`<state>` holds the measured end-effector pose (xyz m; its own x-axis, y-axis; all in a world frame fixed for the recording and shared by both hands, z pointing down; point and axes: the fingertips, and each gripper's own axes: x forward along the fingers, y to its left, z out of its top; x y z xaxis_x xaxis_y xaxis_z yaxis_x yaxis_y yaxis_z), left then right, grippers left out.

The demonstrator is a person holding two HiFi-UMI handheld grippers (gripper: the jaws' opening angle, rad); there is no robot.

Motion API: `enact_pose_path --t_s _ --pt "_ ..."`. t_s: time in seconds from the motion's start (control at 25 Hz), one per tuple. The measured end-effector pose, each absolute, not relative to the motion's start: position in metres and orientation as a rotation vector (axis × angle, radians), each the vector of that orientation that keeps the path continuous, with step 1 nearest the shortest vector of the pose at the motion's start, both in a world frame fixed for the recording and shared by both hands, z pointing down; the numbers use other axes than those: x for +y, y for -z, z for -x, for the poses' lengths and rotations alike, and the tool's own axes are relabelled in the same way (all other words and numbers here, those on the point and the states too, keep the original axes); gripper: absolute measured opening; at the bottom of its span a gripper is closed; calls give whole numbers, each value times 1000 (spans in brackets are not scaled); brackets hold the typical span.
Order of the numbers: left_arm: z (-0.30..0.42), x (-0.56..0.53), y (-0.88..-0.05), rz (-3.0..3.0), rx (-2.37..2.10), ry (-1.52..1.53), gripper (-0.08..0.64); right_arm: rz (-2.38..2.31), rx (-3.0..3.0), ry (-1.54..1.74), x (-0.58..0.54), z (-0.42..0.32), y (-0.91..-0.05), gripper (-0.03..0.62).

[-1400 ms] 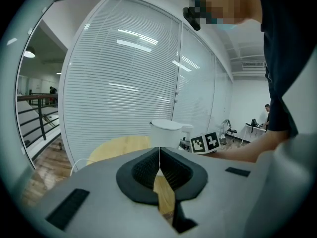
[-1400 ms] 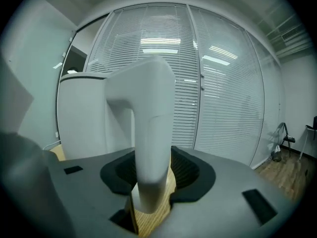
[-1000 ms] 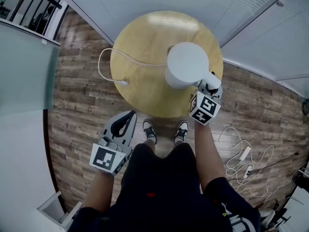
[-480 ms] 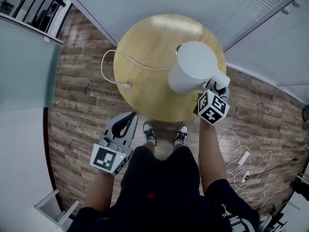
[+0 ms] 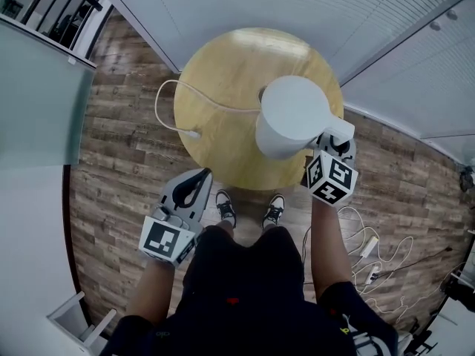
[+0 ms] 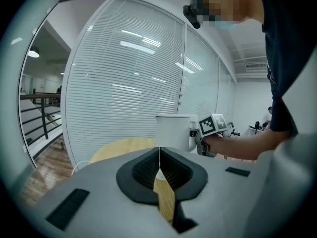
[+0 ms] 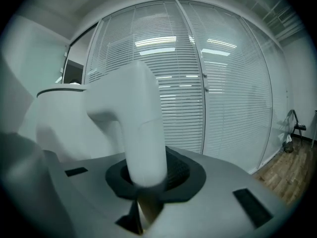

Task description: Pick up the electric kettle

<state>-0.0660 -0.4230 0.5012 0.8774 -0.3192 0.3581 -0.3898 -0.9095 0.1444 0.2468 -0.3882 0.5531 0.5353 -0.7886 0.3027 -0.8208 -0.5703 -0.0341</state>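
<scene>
Mid-lift, judging by pose: clamping right tool (image 5: 332,145) on handle (image 7: 143,128) of electric kettle (image 5: 291,116), over near right edge of round desk (image 5: 223,58). Holding left tool (image 5: 197,180) idle off near left edge, jaws together, nothing between. Next: raise level, keep upright, clear white cord (image 5: 191,132). Smooth matte white cylinder, flat lid, chunky bent handle; pale wood-grain top.

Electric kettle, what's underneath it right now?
The round wooden table shows around the electric kettle, and a white cord runs toward it. Anything directly beneath is covered by its body.
</scene>
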Motion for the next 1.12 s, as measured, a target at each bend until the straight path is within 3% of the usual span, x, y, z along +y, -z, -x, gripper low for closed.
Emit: enact_pose_path --t_s 1.12 --pt "65 -392 -382 -2951 -591 -190 23 -2462 -1672 -364 -292 -164 -394 67"
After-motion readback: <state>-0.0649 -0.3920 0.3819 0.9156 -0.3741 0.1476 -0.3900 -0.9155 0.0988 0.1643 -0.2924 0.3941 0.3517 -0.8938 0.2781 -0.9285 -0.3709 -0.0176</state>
